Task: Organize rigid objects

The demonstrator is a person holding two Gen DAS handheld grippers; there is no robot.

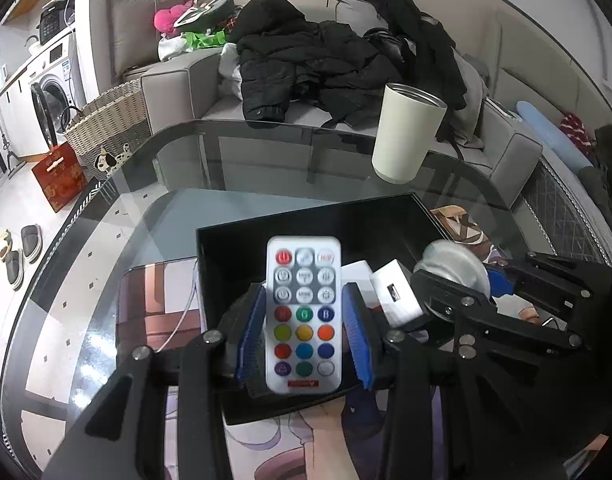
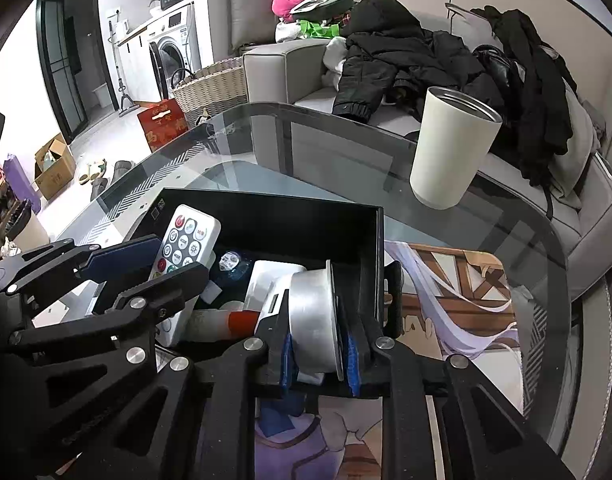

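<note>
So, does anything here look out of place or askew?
Nothing spilled or broken. The black box is cluttered: a white box and a tube lie tilted in it. The metal bowl in the right gripper is on its side; the remote sits in the left gripper.

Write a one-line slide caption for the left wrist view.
Left tongs grip a white remote above the black box; right tongs hold a metal bowl beside it.

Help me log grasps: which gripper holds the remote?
The left gripper: its blue pads clamp the white remote. The right gripper grips a metal bowl.
</note>
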